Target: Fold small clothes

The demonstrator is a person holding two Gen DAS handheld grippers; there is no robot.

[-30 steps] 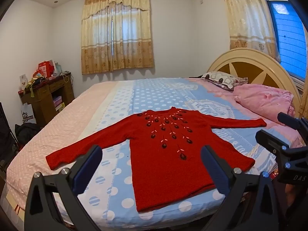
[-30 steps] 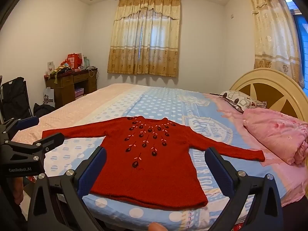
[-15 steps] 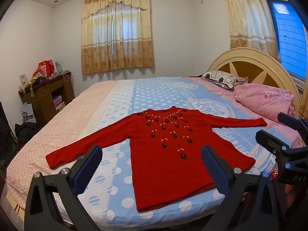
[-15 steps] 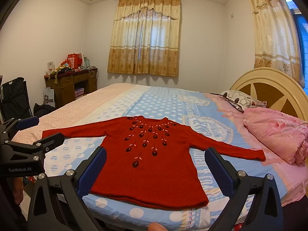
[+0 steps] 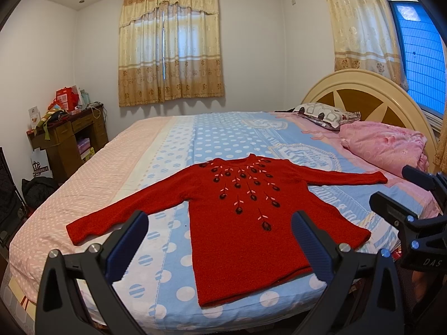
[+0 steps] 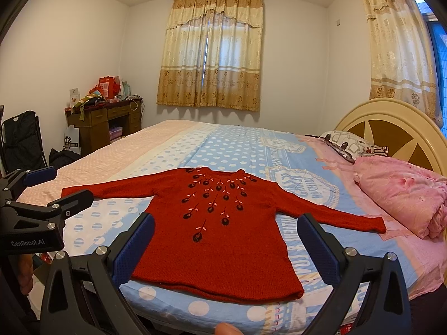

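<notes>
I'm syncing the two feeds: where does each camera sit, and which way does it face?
Left wrist: behind the open left gripper, facing the red sweater on the bed; the right gripper shows at right.
Right wrist: behind the open right gripper, facing the sweater's hem; the left gripper shows at left.
Shared: sweater, pink pillow, curtains.

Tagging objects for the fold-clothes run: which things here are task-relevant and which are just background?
Job:
- red sweater, spread flat on the bed
- left gripper, open
- right gripper, open

Lying about:
- pink quilt and patterned pillow by the headboard
- cluttered wooden desk
- curtains
</notes>
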